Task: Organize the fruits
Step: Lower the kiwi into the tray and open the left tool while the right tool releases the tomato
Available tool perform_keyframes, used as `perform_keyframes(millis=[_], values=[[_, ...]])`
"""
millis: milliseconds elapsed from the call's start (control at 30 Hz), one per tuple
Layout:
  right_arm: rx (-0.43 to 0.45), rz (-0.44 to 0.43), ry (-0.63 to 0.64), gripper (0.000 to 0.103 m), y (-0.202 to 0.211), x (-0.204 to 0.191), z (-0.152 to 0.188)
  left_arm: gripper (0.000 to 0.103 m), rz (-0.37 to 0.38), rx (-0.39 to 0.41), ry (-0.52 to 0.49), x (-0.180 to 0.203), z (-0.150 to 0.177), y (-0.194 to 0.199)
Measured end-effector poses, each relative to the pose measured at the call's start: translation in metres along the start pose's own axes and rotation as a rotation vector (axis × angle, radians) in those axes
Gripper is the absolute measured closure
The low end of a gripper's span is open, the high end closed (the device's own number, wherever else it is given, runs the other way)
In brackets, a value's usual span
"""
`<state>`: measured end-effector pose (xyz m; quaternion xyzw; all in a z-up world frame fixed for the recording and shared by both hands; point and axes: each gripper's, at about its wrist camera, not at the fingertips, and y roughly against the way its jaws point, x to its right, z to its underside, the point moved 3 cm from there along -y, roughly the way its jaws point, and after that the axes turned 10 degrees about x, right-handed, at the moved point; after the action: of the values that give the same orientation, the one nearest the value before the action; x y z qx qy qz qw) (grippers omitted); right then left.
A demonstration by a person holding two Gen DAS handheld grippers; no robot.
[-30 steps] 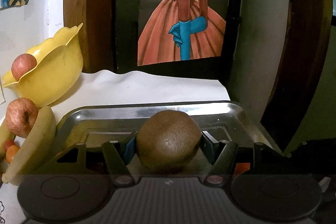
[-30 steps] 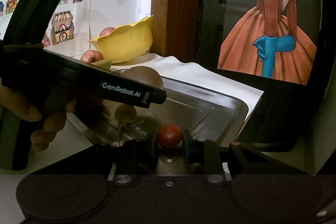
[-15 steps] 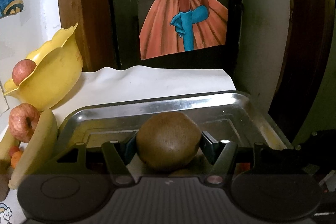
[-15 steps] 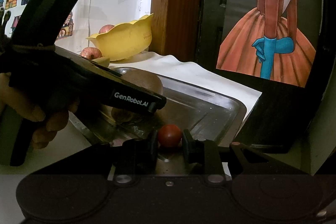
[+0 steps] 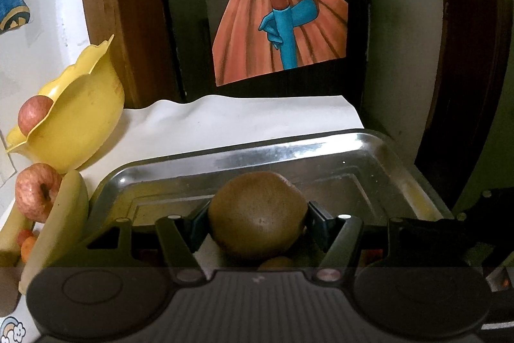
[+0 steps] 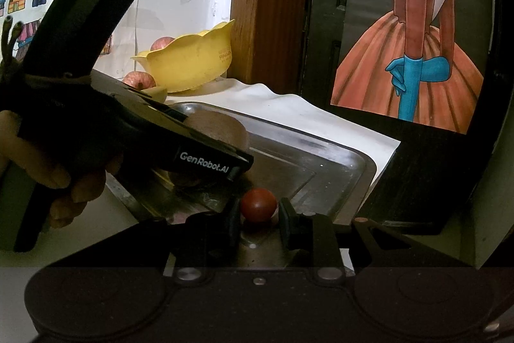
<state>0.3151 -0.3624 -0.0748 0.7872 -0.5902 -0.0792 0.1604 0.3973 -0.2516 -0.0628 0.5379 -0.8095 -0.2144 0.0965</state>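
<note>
Jaws of your left gripper [image 5: 257, 216] clamp a brown fuzzy kiwi [image 5: 257, 214] above the steel tray [image 5: 289, 150]; your right gripper [image 6: 259, 208] pinches a small red tomato-like fruit [image 6: 258, 204] over the tray's near edge. Both remain undelivered, I judge. One red apple [image 5: 33, 114] sits in the yellow scalloped bowl [image 5: 80, 118]; another apple [image 5: 37, 195] and a pale banana [image 5: 61, 221] wait beside it.

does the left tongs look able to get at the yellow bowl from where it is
Probably yes for reaching it, though not to grip anything: the left tongs are shut on the brown fruit. The yellow bowl sits ahead to the left past the metal tray, with bare white cloth between.
</note>
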Motion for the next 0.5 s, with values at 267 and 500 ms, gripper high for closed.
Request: perform_keyframes(millis=[267, 500], values=[[0.005, 0.000, -0.003, 0.075, -0.0008, 0.0022, 0.0013, 0.035, -0.002, -0.007, -0.002, -0.0001, -0.0006, 0.0001], [0.016, -0.002, -0.013, 0.073, 0.0005, 0.0042, 0.0025, 0.035, -0.005, -0.013, 0.003, -0.0014, -0.0014, -0.0001]])
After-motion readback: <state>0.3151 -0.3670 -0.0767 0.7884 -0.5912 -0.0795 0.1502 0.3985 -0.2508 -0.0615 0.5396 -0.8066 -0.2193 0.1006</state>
